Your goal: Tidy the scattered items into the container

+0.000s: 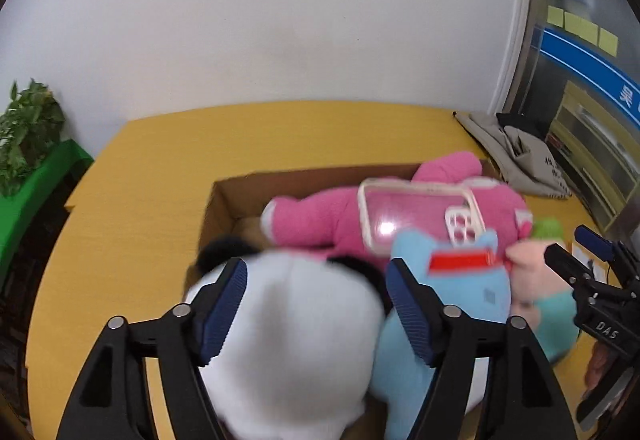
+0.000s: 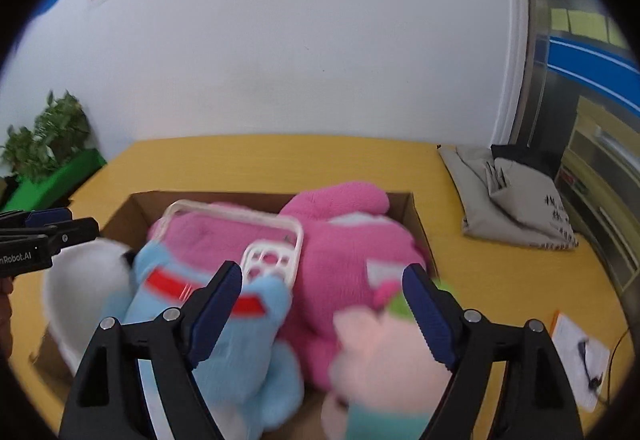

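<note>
A cardboard box (image 1: pixel 224 199) (image 2: pixel 416 215) on the yellow table holds a big pink plush (image 1: pixel 320 215) (image 2: pixel 340 240), a clear phone case (image 1: pixel 416 211) (image 2: pixel 240 228), a blue plush with a red collar (image 1: pixel 472 280) (image 2: pixel 224 304), a white panda plush (image 1: pixel 292 324) (image 2: pixel 80 280) and a pale pink doll (image 1: pixel 532 276) (image 2: pixel 380 352). My left gripper (image 1: pixel 318 280) is open, its fingers on both sides of the panda's head. My right gripper (image 2: pixel 322 288) is open above the pink doll and pink plush. It also shows at the right of the left wrist view (image 1: pixel 576 252).
A grey cloth bag (image 1: pixel 516 155) (image 2: pixel 508 195) lies on the table at the back right. A paper slip (image 2: pixel 580 352) lies by the right edge. A potted plant on a green stand (image 1: pixel 28 135) (image 2: pixel 48 143) is at the far left. A white wall runs behind the table.
</note>
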Demonstrator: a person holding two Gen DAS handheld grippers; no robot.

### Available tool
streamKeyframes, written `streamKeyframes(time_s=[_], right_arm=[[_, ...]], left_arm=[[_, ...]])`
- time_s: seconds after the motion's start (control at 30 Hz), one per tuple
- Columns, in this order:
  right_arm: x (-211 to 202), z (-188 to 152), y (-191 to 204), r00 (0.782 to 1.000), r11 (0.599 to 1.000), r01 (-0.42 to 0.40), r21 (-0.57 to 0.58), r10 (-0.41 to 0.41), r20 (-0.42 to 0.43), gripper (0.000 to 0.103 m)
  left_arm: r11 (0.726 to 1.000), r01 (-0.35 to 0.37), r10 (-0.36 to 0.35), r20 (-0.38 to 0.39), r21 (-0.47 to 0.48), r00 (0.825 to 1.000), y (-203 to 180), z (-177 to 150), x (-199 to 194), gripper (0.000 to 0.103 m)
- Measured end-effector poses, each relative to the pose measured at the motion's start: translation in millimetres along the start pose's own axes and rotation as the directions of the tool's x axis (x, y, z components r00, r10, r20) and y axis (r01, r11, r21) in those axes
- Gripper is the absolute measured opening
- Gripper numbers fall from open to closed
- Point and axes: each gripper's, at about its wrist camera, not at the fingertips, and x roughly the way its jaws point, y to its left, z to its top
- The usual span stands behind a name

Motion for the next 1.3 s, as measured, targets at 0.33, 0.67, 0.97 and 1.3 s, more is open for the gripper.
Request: streamKeyframes(time_s=[0.33, 0.67, 0.97, 1.3], right_arm=[[7.3, -109.6, 25.1, 0.981, 1.0, 0.001, -0.018, -0.004, -0.192, 0.08], [-30.6, -138.3, 36.3, 0.97, 0.997, 0.082, -0.007, -0.081, -0.228, 0.079], [-101.7, -165.8, 37.4, 0.993, 0.992, 0.096, 0.078, -0.09, -0.075, 0.081], [-165.3, -139.2, 40.2, 0.986, 0.991, 0.129, 0.039, -0.132, 0.099, 0.082]], left_arm=[[1.0, -0.028, 0.029, -0.145, 0.009, 0.989, -1.1, -117.5, 18.0, 0.072], [1.0, -0.014, 0.018, -0.145, 0.027, 0.989, -2.7, -158.1, -21.7, 0.073], [0.997, -0.05, 0.05, -0.012, -0.061, 0.999, -8.0, -178.6, -88.2, 0.086], [0.992, -0.088, 0.102, 0.152, -0.095, 0.983, -43.4, -166.8, -153.8, 0.103]])
